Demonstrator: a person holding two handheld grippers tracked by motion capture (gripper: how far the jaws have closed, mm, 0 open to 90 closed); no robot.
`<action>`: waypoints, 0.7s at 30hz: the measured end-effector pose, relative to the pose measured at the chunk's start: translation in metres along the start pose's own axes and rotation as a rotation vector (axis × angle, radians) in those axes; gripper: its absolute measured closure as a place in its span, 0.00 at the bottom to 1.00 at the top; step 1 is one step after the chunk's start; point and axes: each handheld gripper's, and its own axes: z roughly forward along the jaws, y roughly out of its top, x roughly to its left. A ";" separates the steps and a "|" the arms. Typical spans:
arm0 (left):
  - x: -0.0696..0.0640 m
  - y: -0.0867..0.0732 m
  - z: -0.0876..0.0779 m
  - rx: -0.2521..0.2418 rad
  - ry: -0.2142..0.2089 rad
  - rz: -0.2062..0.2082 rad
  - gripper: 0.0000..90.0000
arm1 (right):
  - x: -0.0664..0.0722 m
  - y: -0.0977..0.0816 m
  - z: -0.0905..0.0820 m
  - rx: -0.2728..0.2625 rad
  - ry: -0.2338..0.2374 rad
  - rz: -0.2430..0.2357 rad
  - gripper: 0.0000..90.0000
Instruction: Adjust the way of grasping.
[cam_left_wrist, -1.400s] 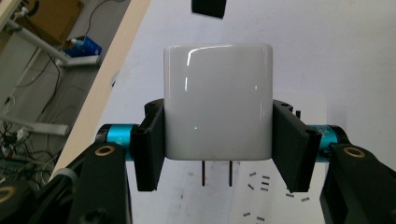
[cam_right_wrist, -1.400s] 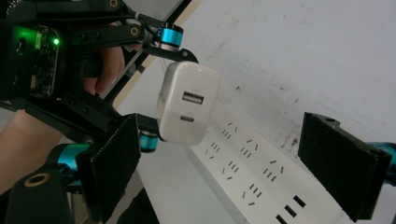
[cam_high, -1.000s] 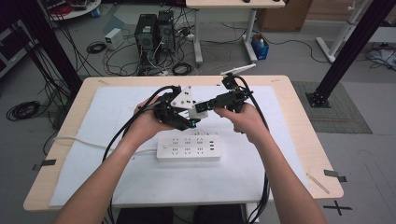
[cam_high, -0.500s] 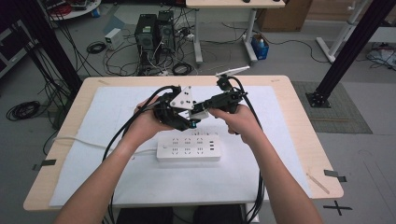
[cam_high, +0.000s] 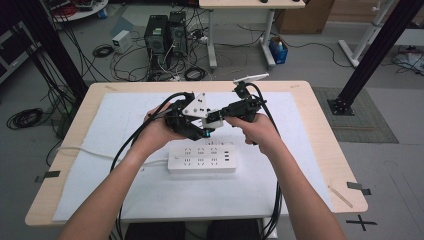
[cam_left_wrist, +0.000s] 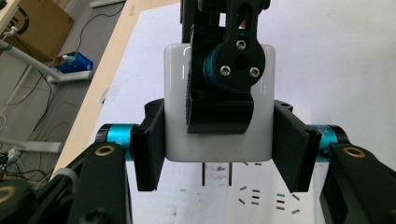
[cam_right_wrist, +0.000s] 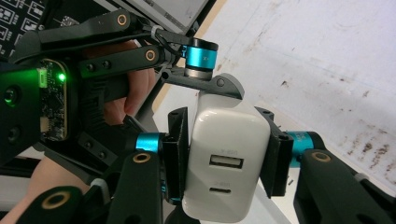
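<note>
Charger (cam_right_wrist: 229, 163) held in the air above the strip (cam_high: 202, 157), both grippers clamped on it: left gripper (cam_left_wrist: 219, 154) across its sides, right gripper (cam_right_wrist: 226, 161) likewise. Judgement: free one grip only once the other is firm, prongs kept down.

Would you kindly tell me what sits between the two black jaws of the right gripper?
A white charger, its two ports facing the camera, is clamped between them in the right gripper view. The left gripper holds the same charger from the far side.

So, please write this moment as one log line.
left tool: shut on charger | right tool: shut on charger | strip: on table, unplugged
</note>
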 end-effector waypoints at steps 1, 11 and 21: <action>0.000 0.000 0.000 0.002 0.004 0.004 0.47 | 0.000 0.000 0.000 -0.005 -0.001 0.003 0.67; 0.000 -0.001 0.001 0.031 0.027 0.009 0.42 | 0.001 0.000 0.000 -0.015 0.001 0.032 0.69; 0.011 -0.014 -0.018 0.072 0.054 -0.092 0.25 | -0.001 0.000 -0.014 -0.034 -0.051 0.039 0.69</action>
